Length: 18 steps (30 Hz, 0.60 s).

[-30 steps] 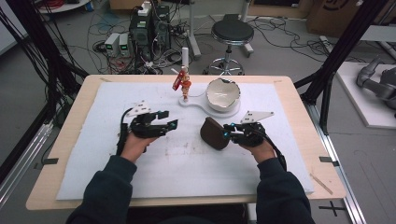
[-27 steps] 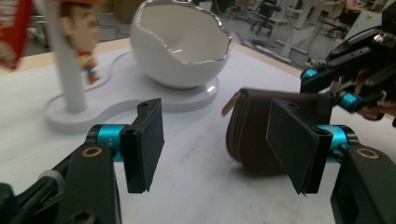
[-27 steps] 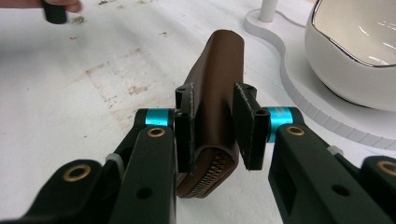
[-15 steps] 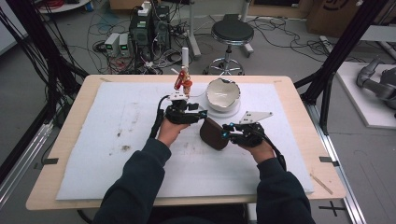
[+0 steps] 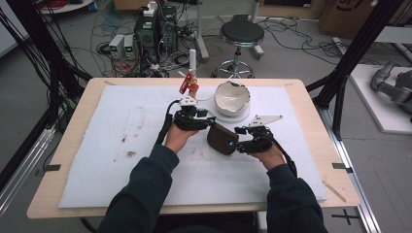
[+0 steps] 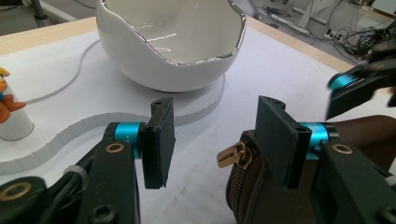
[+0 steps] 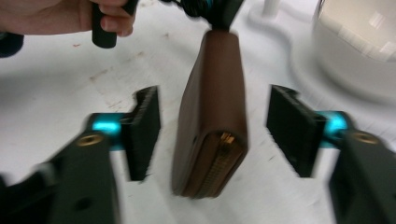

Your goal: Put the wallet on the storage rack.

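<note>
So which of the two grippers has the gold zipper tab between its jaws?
The left gripper: the zipper tab of the brown wallet sits between its open jaws. The right gripper faces the wallet's other end.

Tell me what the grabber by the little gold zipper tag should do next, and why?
Probably the left gripper should slide a little toward the gold zipper pull and close on it. Its jaws are open, and the pull sticks out from the brown pouch just inside one jaw. The right gripper is open too, with the pouch between its jaws, so it could steady the pouch.
</note>
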{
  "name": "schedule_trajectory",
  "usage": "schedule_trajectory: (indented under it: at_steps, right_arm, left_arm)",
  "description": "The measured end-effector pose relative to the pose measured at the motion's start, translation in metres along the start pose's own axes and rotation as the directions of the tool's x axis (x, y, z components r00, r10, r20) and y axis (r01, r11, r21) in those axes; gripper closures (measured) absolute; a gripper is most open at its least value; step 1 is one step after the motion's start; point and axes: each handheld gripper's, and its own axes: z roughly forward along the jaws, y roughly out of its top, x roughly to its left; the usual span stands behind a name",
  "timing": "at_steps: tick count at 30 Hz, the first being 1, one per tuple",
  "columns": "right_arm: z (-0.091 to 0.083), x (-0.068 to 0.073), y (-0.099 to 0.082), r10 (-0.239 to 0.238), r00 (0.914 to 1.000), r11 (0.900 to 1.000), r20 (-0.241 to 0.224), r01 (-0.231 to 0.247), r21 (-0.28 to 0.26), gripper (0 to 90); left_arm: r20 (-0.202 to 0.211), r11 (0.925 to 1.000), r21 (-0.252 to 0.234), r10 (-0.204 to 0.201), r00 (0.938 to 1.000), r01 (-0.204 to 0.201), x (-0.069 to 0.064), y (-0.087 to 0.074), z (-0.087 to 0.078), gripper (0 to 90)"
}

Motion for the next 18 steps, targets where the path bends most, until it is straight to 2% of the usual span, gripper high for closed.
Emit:
schedule_trajectory:
  at_steps: [1,2,3,5,6,9,13,15,18]
  right_arm:
    - [0.004,0.000,-0.001,0.008,0.9999,0.9995,0.009,-0.009,0.031,32.7]
    - [0.007,-0.001,-0.002,0.016,0.9999,0.9984,0.006,-0.016,0.054,40.2]
    - [0.009,-0.001,-0.003,0.014,0.9999,0.9976,-0.006,-0.014,0.067,57.3]
    - [0.010,-0.002,-0.002,0.019,0.9996,0.9978,-0.021,-0.017,0.064,64.0]
    - [0.009,-0.002,-0.002,0.025,0.9991,0.9979,-0.035,-0.023,0.061,65.8]
    - [0.005,-0.004,-0.002,0.035,0.9989,0.9978,-0.031,-0.033,0.057,66.6]
    - [-0.002,-0.010,-0.003,0.074,0.9963,0.9972,-0.044,-0.074,0.014,66.9]
    - [-0.007,-0.012,-0.002,0.079,0.9963,0.9968,-0.036,-0.079,-0.011,66.9]
    - [-0.013,-0.014,0.000,0.075,0.9967,0.9962,-0.032,-0.077,-0.042,66.8]
  left_arm:
    - [0.001,1.0000,-0.001,0.002,1.0000,-0.002,0.000,0.000,0.000,47.2]
    - [0.002,1.0000,-0.002,0.002,1.0000,-0.002,-0.001,0.000,0.000,47.2]
    - [0.000,1.0000,-0.002,0.003,1.0000,-0.003,-0.001,0.000,0.000,47.1]
    - [-0.011,1.0000,-0.001,-0.010,0.9999,0.010,0.001,0.002,-0.004,42.9]
    - [-0.011,0.9996,-0.015,-0.025,0.9996,0.025,0.002,0.002,-0.007,40.2]
    - [-0.021,0.9961,-0.072,-0.052,0.9984,0.050,0.009,0.004,-0.028,37.7]
    - [-0.068,0.9883,-0.143,-0.063,0.9957,0.053,0.023,-0.003,-0.077,34.9]
    - [-0.105,0.9860,-0.158,-0.071,0.9919,0.054,0.029,-0.013,-0.102,32.6]
    - [-0.177,0.9822,-0.179,-0.088,0.9803,0.056,0.034,-0.034,-0.135,25.9]
